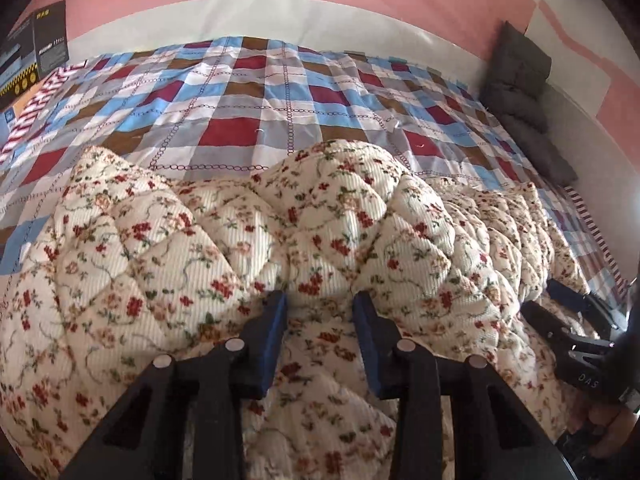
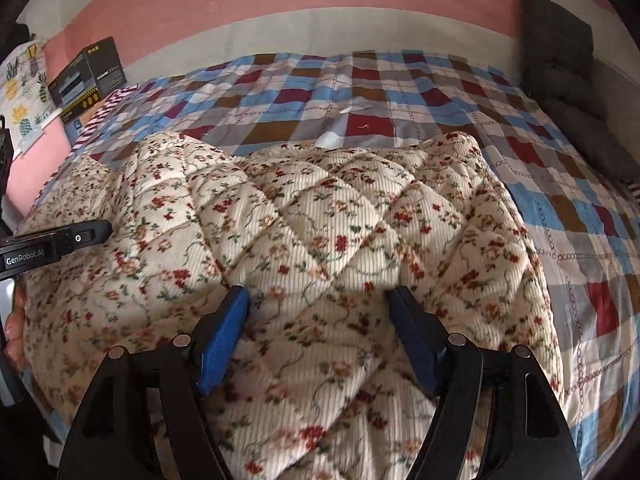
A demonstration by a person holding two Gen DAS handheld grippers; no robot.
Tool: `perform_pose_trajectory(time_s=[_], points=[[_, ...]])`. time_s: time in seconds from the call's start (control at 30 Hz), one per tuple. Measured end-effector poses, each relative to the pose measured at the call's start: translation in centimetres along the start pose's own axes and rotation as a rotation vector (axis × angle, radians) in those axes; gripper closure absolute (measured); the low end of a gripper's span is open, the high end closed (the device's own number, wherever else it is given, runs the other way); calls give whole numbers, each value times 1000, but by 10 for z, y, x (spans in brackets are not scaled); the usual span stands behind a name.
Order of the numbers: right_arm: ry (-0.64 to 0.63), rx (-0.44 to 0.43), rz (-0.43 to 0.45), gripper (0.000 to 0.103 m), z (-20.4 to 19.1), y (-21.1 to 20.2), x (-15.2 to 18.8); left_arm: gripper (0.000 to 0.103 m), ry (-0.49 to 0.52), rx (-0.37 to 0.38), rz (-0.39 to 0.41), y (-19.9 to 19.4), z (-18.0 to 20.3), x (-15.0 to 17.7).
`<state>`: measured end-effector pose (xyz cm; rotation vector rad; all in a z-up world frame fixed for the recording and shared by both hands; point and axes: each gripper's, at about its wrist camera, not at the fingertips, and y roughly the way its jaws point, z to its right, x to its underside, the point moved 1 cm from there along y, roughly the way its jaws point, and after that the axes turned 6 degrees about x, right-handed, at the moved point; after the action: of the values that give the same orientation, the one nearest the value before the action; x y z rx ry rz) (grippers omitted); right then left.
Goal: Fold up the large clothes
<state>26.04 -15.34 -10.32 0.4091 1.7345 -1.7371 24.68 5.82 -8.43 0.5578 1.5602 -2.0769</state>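
Note:
A cream quilted garment with a red flower print [image 1: 248, 240] [image 2: 328, 216] lies bunched in puffy folds on the near part of a plaid bed cover [image 1: 256, 92] [image 2: 360, 88]. My left gripper [image 1: 320, 304] hovers over its near side. The blue pads stand apart, fabric shows in the gap, and neither pad presses on it. My right gripper [image 2: 318, 300] is spread wide over the garment with nothing pinched. Each gripper also shows in the other view: the right gripper [image 1: 560, 308] at the right edge, the left gripper [image 2: 92, 232] at the left edge.
Black boxes [image 1: 36, 52] [image 2: 88, 72] sit at the bed's far left corner. A grey cushion [image 1: 520, 80] [image 2: 560, 60] leans on the pink wall at the far right. A pineapple-print cloth [image 2: 24, 80] hangs at the left. A hand [image 2: 14, 328] holds the left gripper's handle.

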Motion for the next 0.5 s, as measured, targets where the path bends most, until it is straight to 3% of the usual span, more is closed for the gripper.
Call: perform_pose_trajectory(time_s=[0.07,0.2,0.33,0.43,0.5], points=[[-10,14,0,27,-2,9,-3,65,40,-34,11,6,8,2],[19,-13,-23,27,4,2,-11,65,3,-18,-7,-7,9,-3],[79,-25,41,27,21,-26,-26,65,24,6,36,-38,12,-16],[114,26,8,27,46,-9,-35,65,-4,-68,39,-35,-14,-25],[137,60,-25,27,64,11,-37,65,-67,-74,23,-23,-44,-26]])
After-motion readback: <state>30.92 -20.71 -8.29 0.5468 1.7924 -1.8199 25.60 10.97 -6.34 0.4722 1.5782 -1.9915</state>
